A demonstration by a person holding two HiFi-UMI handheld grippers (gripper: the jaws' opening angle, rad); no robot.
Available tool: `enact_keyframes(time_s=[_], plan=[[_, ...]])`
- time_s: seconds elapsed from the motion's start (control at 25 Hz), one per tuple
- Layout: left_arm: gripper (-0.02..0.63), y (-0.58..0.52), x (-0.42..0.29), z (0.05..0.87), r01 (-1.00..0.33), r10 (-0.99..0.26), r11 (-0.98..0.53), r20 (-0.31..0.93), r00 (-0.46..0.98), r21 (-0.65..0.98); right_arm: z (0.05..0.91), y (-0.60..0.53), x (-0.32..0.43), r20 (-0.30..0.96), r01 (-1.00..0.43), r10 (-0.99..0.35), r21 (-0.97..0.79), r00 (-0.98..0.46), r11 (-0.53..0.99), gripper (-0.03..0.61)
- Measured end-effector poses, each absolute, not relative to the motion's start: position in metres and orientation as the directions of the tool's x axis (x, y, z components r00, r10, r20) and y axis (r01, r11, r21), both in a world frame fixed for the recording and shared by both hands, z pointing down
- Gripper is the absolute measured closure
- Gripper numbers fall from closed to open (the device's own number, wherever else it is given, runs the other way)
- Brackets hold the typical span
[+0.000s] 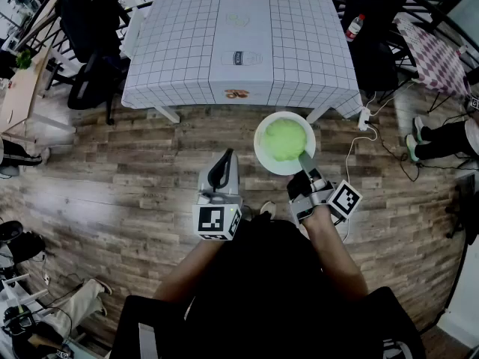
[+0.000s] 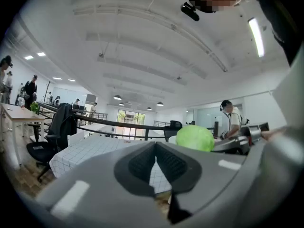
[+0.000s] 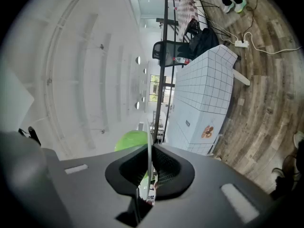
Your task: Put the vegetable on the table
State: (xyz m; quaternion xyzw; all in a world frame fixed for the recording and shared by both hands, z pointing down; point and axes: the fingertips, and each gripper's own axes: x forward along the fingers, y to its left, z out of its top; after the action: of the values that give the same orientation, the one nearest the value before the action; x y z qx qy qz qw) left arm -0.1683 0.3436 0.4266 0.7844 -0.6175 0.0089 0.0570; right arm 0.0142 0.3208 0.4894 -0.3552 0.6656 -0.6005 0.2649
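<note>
The right gripper pinches the rim of a white plate carrying a green vegetable; the left gripper has jaws together, empty; the table lies beyond.

Square table far centre, draped in white grid-check tablecloth. Paler middle strip runs near to far, four small printed motifs on it. White legs splay out at near corners. Wood-plank floor carries table. On floor: black office chair just left of table, second black chair by far right corner, white power strip with white cable near right leg.
</note>
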Motion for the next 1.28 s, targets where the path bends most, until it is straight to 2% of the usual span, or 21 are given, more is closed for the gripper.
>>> enact_keyframes(time_s=[0.56,0.76,1.0,1.28], plan=[[0.604,0.342,-0.137,0.432,-0.983,-0.981,-0.167,0.091,0.173,0.07,0.502,0.317,0.061,0.077,-0.154,-0.781,-0.988,-0.62,0.025,0.561],[0.604,0.321,-0.115,0.402,-0.979,-0.978,-0.204,0.044,0.203,-0.012,0.5,0.297,0.08,0.099,-0.162,-0.782,-0.987,-0.615,0.002,0.558],[0.604,0.324,-0.114,0.406,-0.977,-0.976,-0.214,0.029,0.215,0.028,0.497,0.305,0.092,0.079,-0.147,-0.804,-0.989,-0.59,0.01,0.558],[0.604,0.254,-0.109,0.421,-0.971,-0.972,-0.232,0.026,0.233,0.056,0.507,0.244,0.107,0.082,-0.148,-0.821,-0.989,-0.564,0.003,0.558]])
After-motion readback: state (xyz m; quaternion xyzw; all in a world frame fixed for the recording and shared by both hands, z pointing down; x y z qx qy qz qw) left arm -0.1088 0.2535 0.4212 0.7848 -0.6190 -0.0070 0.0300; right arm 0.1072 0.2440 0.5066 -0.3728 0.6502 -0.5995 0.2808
